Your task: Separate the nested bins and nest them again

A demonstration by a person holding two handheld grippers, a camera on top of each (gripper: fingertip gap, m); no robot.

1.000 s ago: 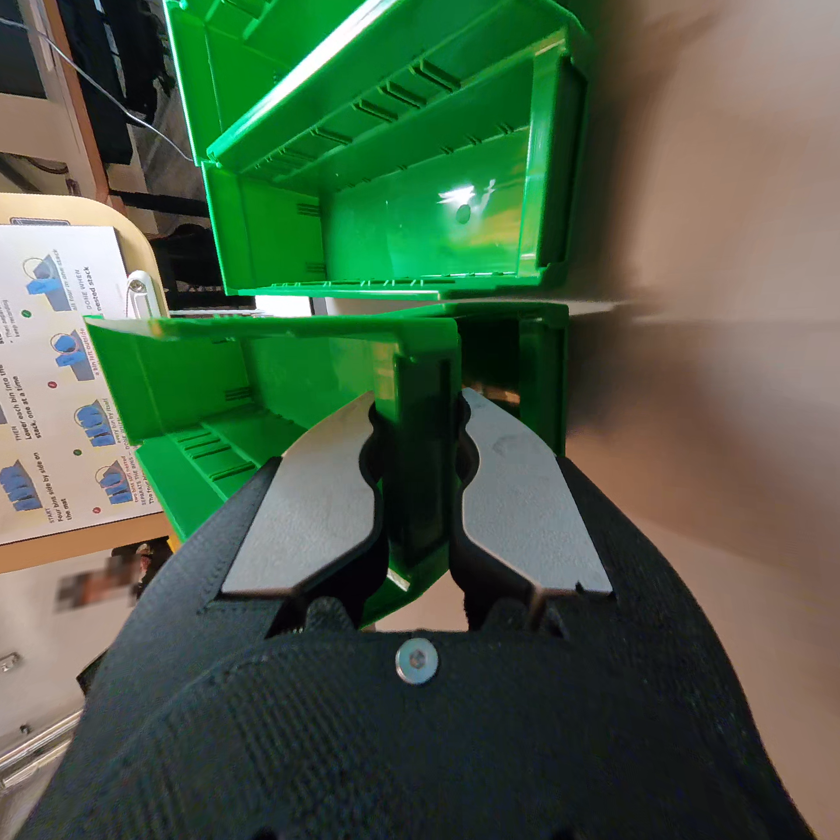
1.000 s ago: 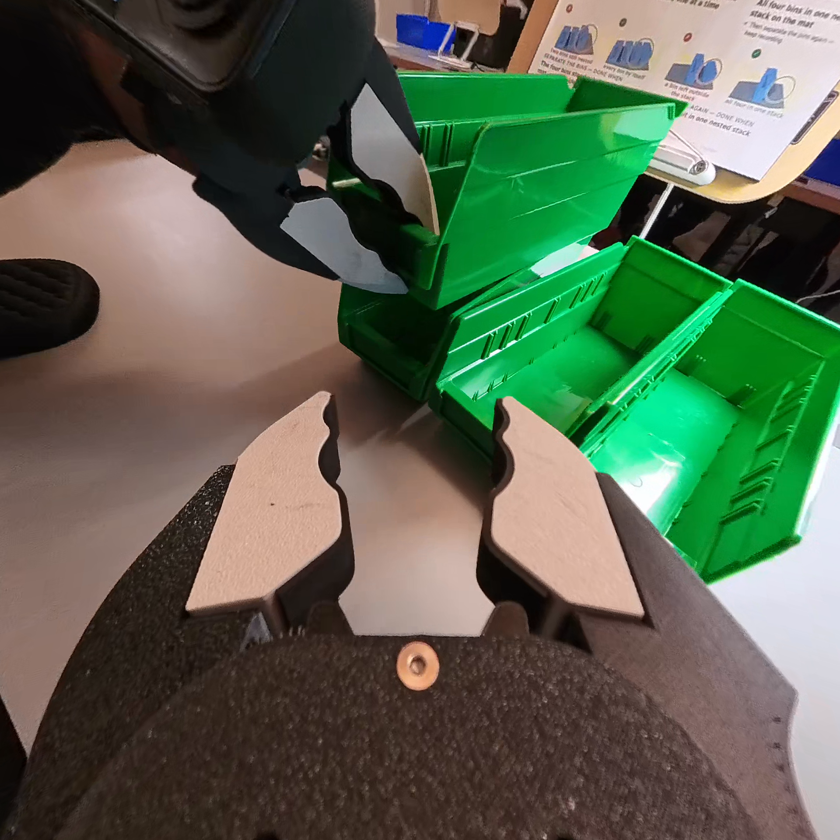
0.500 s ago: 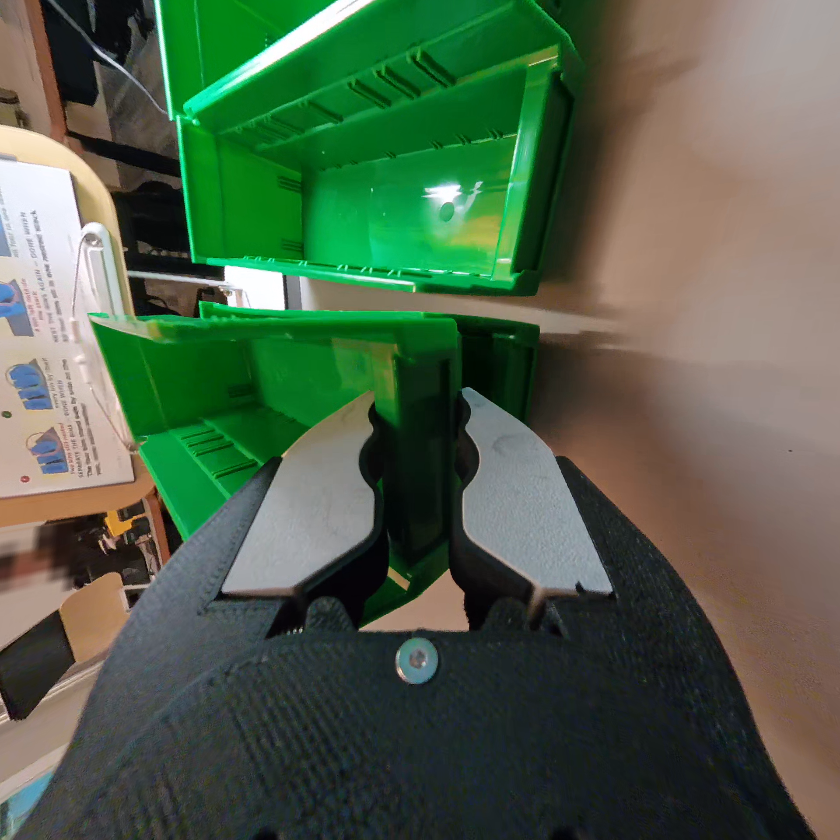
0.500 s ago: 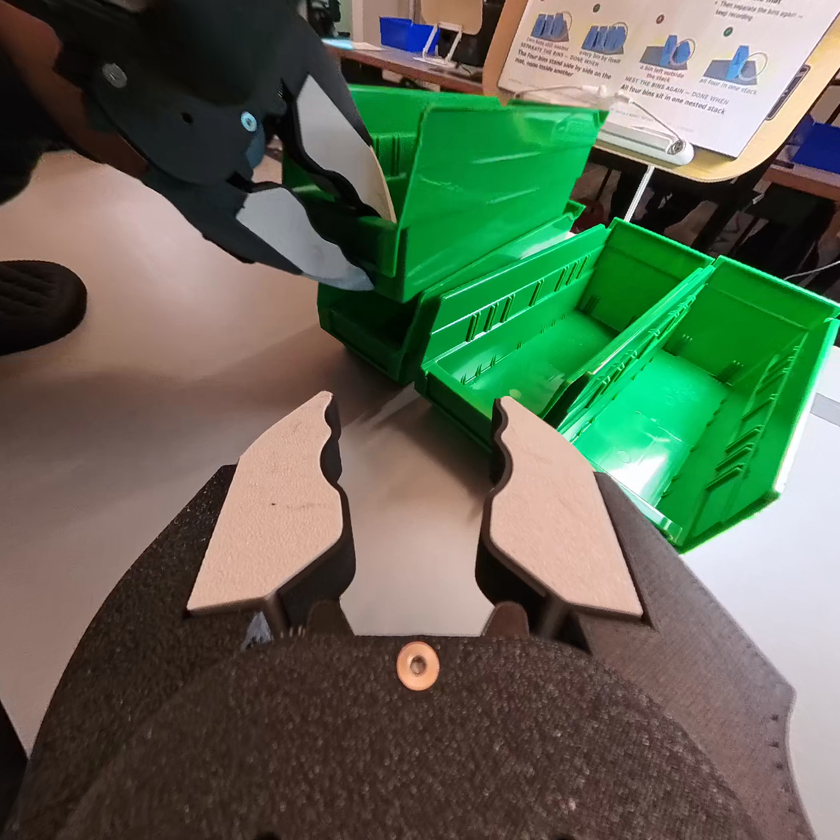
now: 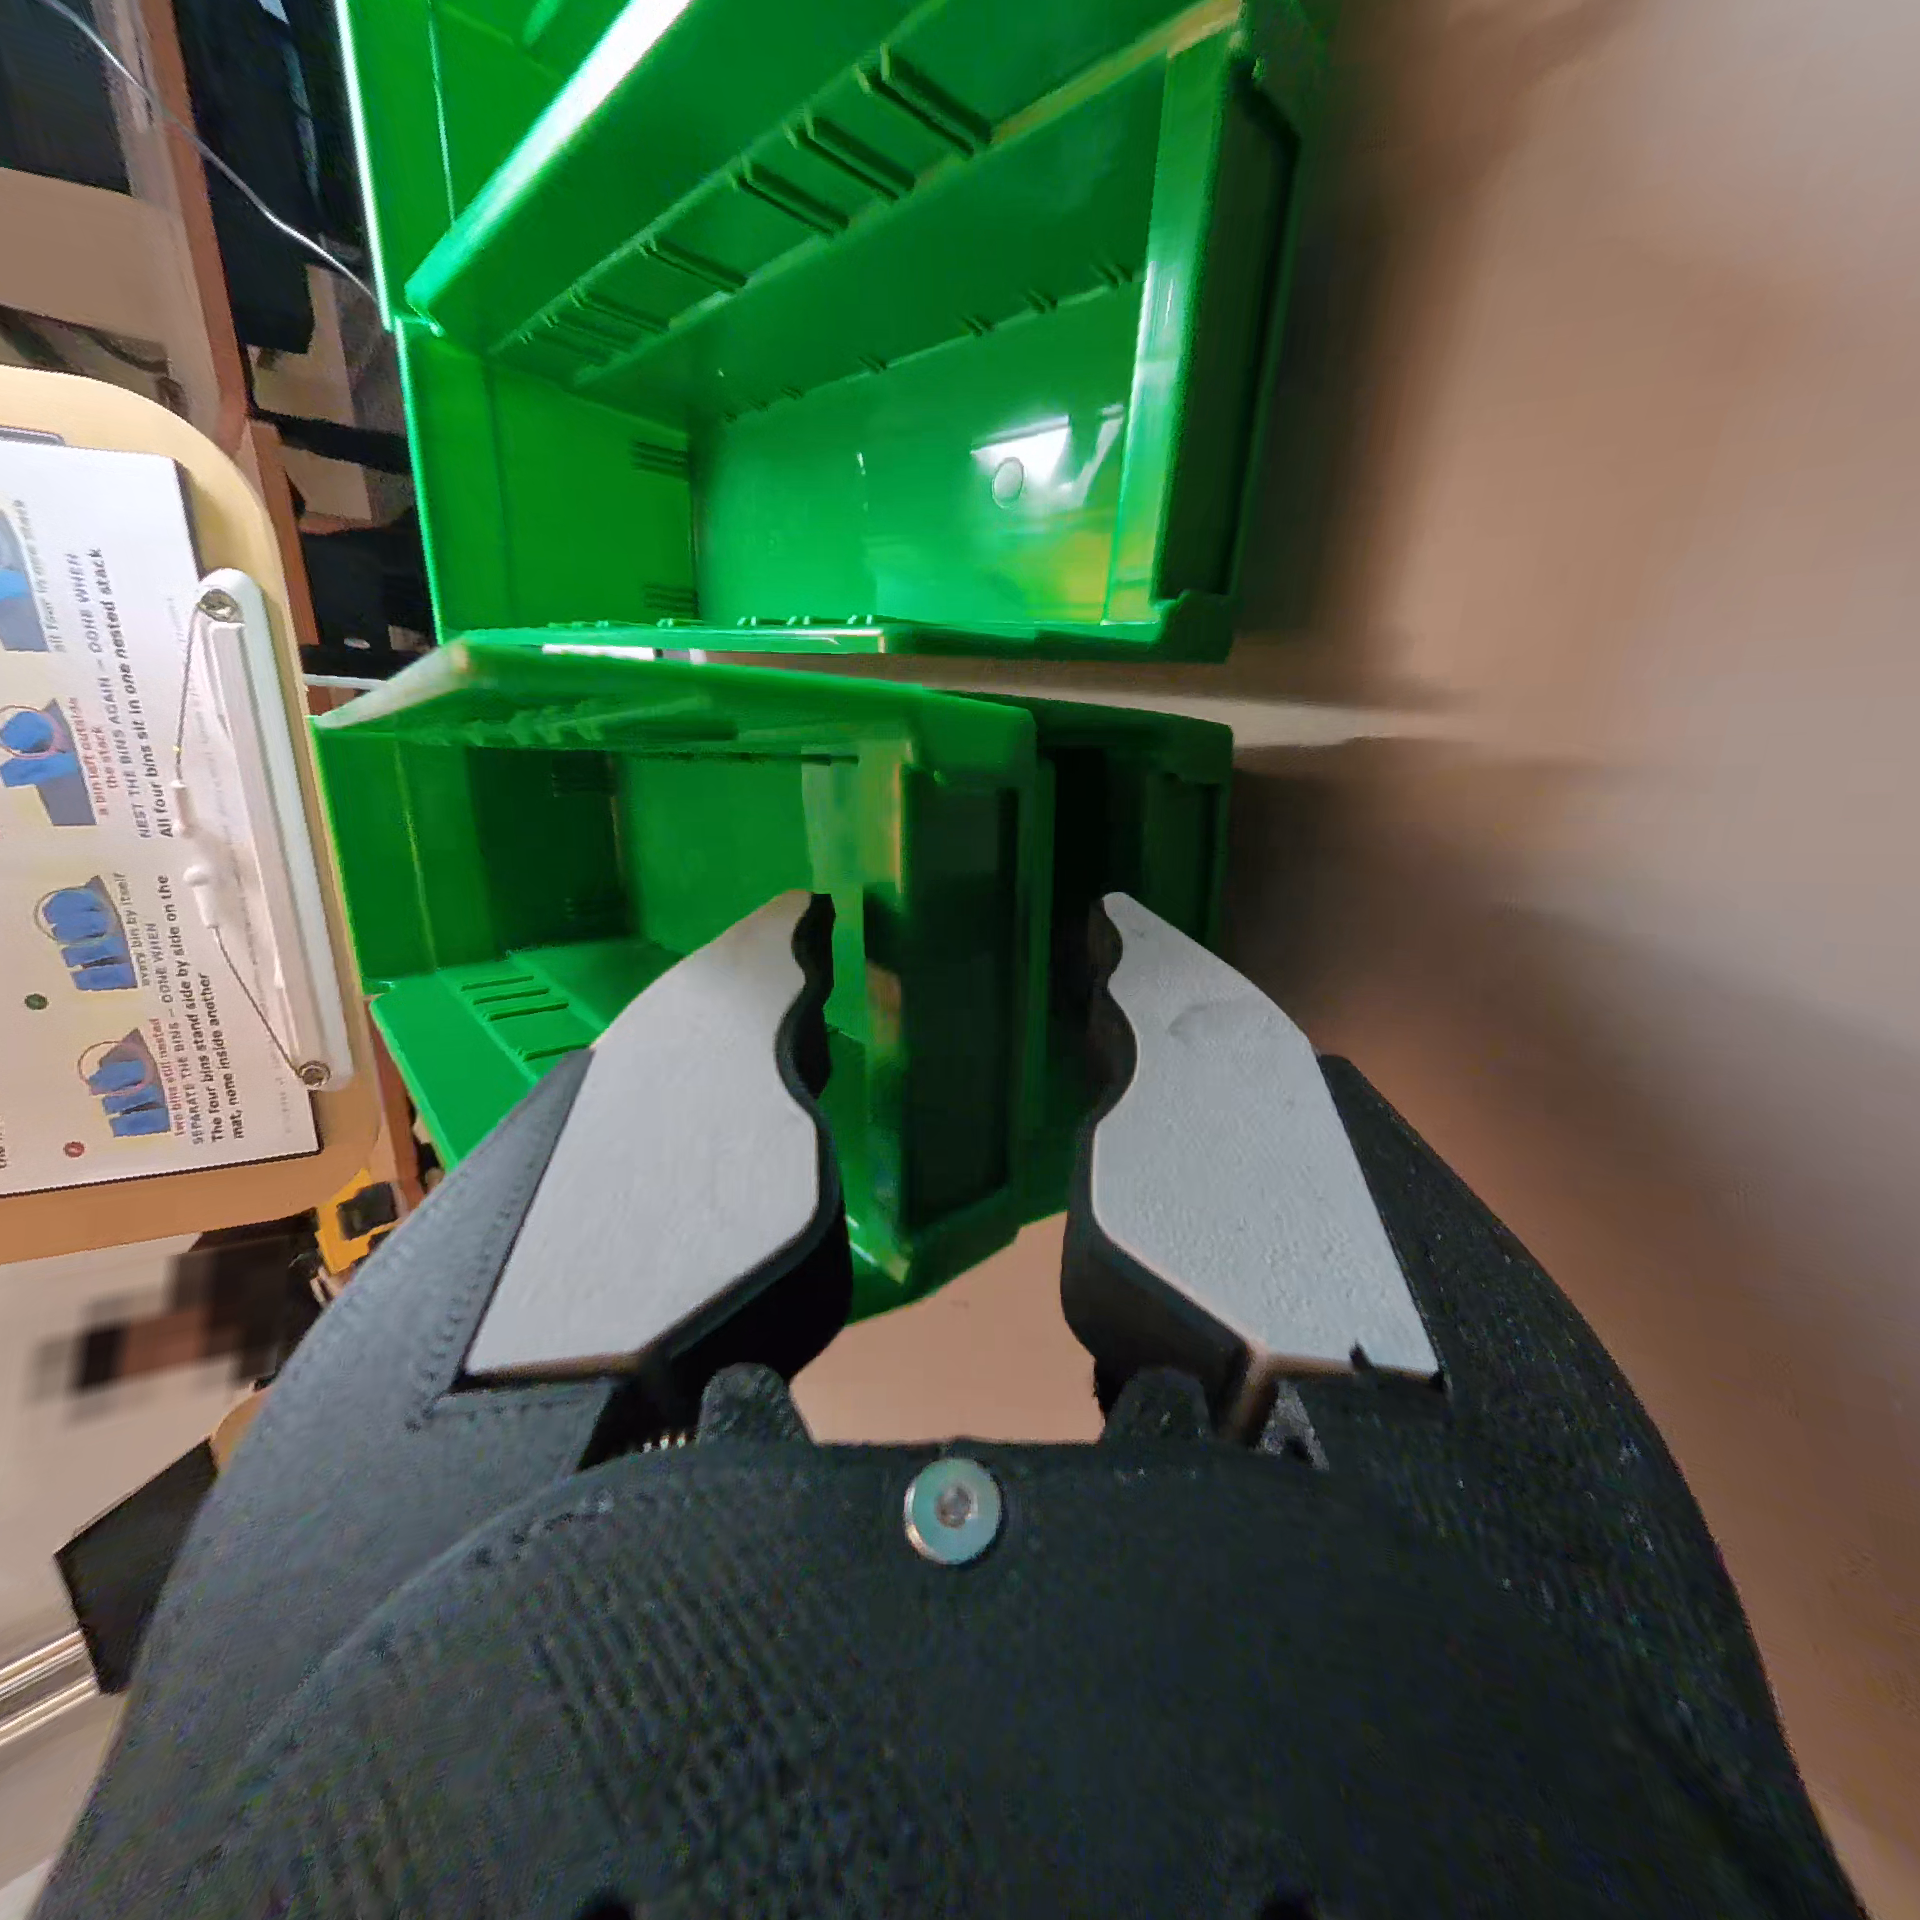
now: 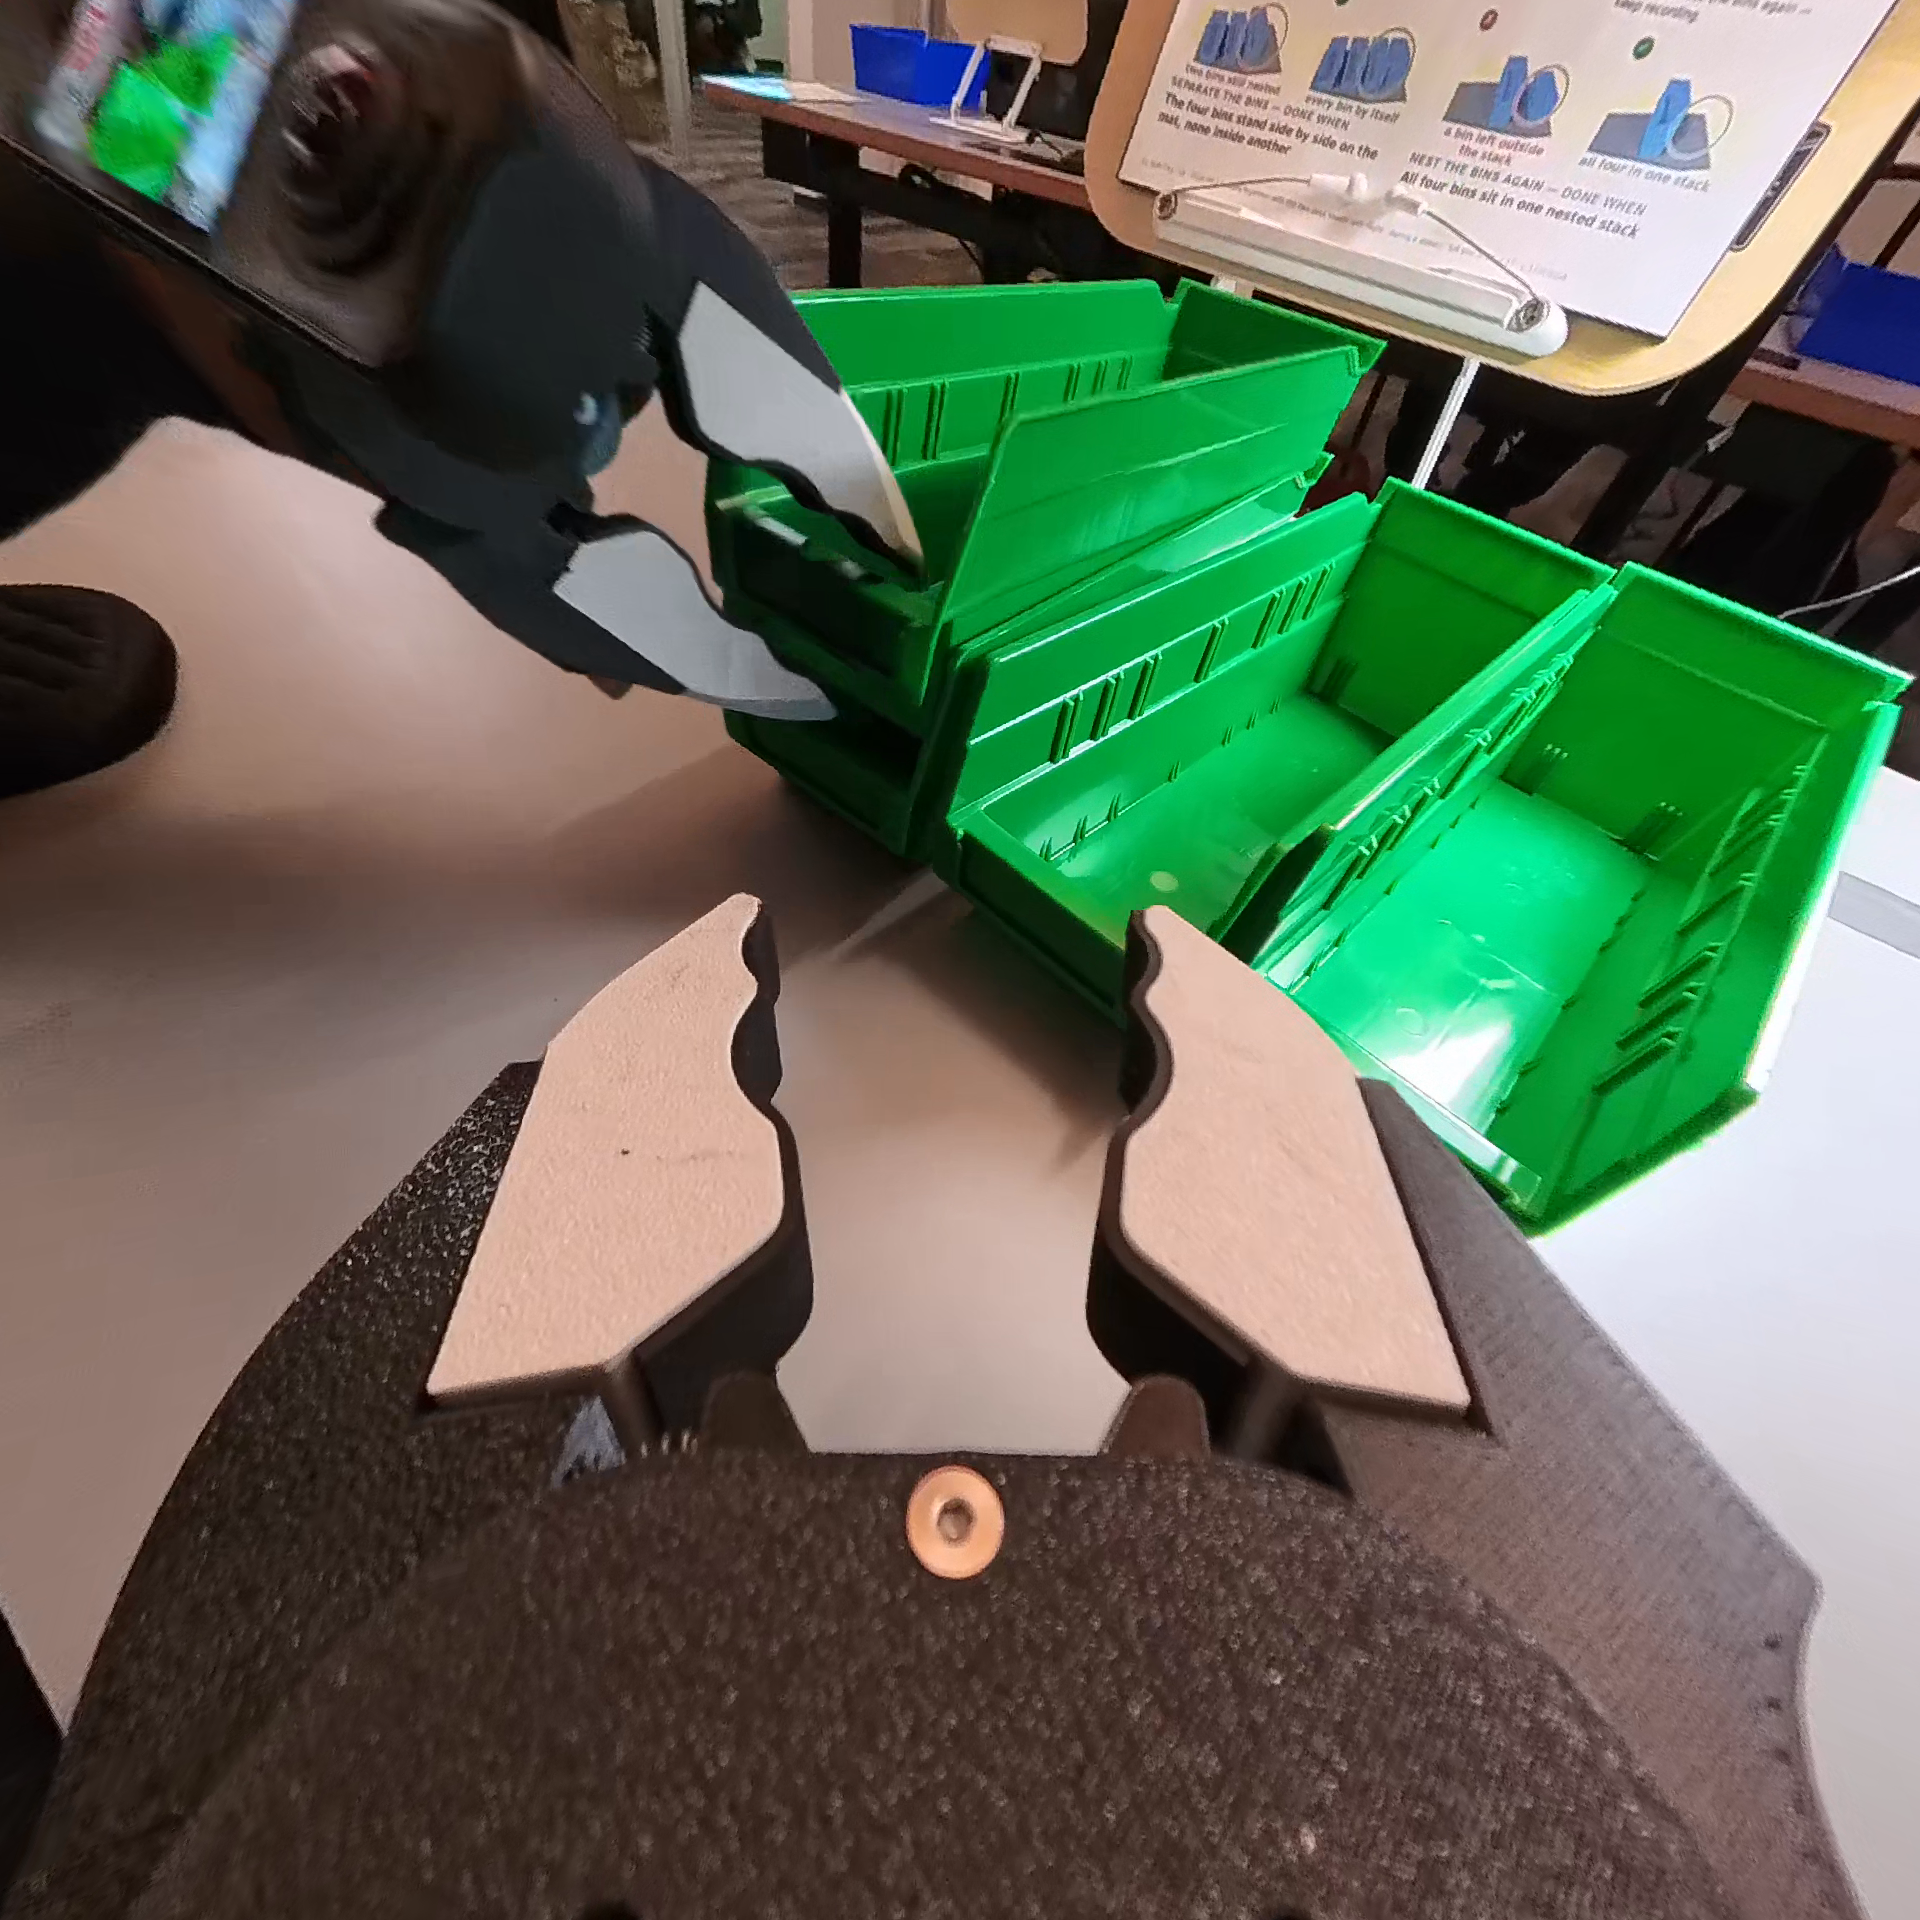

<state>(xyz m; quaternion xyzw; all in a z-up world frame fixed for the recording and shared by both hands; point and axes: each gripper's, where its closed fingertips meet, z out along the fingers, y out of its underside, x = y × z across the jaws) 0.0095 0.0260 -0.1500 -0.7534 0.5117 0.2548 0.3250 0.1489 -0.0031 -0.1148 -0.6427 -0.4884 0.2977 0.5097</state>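
Note:
Several green bins stand on the tan mat [image 6: 312, 987]. At the left, an upper bin [image 6: 1122, 488] sits tilted inside a lower bin [image 6: 831, 758]. Two single bins, a middle one [image 6: 1195, 821] and a right one [image 6: 1558, 935], stand side by side to their right. My left gripper [image 5: 956, 914] is open, its fingers either side of the upper bin's front wall [image 5: 935, 1039], with a gap on the right side. It also shows in the right wrist view [image 6: 868, 634]. My right gripper [image 6: 948, 925] is open and empty over the mat, just in front of the middle bin.
An instruction board [image 6: 1455, 156] on a stand rises behind the bins, also in the left wrist view [image 5: 135, 810]. A black object [image 6: 62, 675] lies at the mat's left edge. White table surface [image 6: 1766, 1351] lies right of the mat. Blue bins [image 6: 904, 62] sit on far tables. There is about 15 centimeters between the tips of the two grippers. About 30 centimeters separates my left fingertips from the black object [image 6: 62, 675].
My left gripper lowered the upper bin into the bin beneath it, then opened and let go of its front wall. My right gripper stayed open, nearly in place.

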